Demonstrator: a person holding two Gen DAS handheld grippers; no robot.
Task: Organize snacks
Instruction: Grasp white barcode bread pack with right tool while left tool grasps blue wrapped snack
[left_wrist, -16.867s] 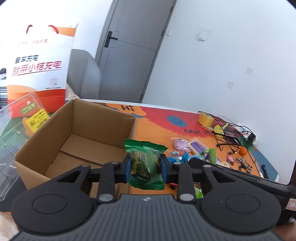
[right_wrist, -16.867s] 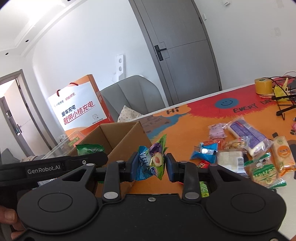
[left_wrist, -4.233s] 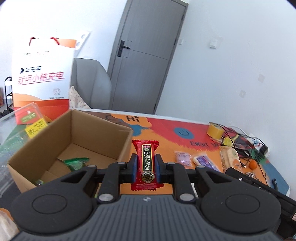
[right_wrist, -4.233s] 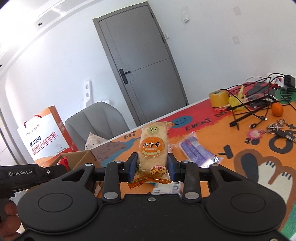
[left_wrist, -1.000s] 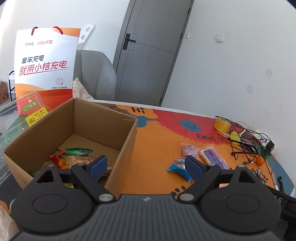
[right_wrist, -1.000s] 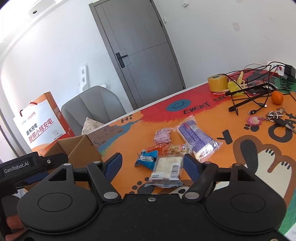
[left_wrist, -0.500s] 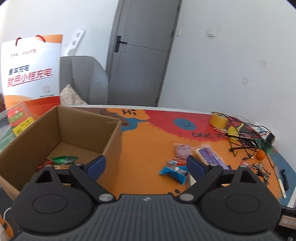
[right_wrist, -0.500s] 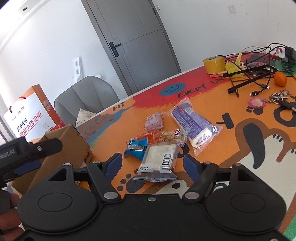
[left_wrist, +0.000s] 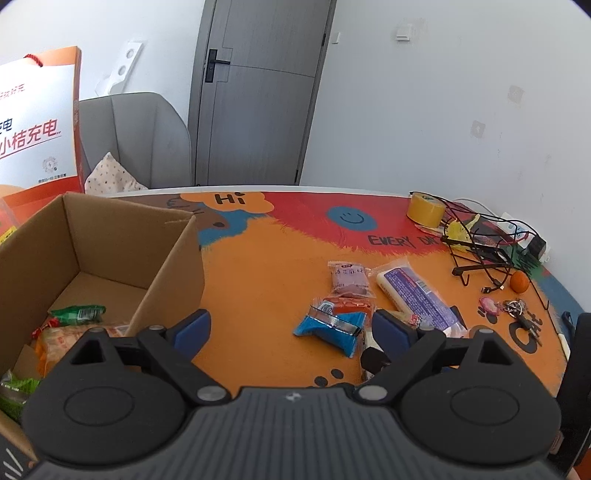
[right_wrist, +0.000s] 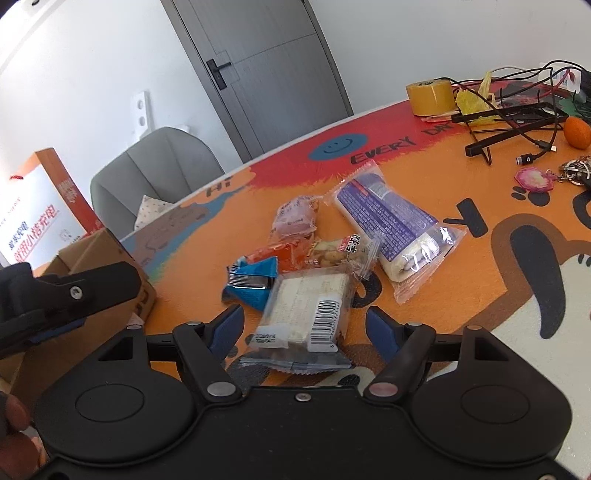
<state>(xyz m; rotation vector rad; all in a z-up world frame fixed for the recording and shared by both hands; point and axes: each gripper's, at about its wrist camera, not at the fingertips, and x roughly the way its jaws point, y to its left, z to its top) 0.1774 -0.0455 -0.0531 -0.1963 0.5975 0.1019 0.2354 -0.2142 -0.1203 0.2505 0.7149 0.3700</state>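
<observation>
I have both tools tilted downward over the orange-and-red cartoon-printed counter (right_wrist: 461, 295). My left hand-held gripper (left_wrist: 291, 328) has its blue-padded jaws spread wide with nothing between them, hovering just to the right of the open brown cardboard box (left_wrist: 110, 240), which already holds a green wrapper (left_wrist: 79, 313) and an orange packet (left_wrist: 70, 336) on its floor. My right hand-held gripper (right_wrist: 304, 328) also has its jaws spread, and they straddle the near end of the clear-wrapped white cake packet with a barcode (right_wrist: 306, 310) without pressing it; the packet lies flat on the counter, its long axis running away from me between the jaws, barcode end nearest. Just beyond it lie the small blue foil packet (right_wrist: 251, 278), an orange-red wrapper (right_wrist: 280, 254) and a clear peanut-snack packet (right_wrist: 341, 251), all touching or overlapping in a loose cluster. A pale pink wrapped snack (right_wrist: 295, 219) sits behind them, and the long blue-and-white clear-wrapped bar (right_wrist: 391, 221) lies to the right, its long axis slanting from far-left to near-right. In the right wrist view, part of a hand (right_wrist: 14, 435) grips the left tool at the lower left edge.
</observation>
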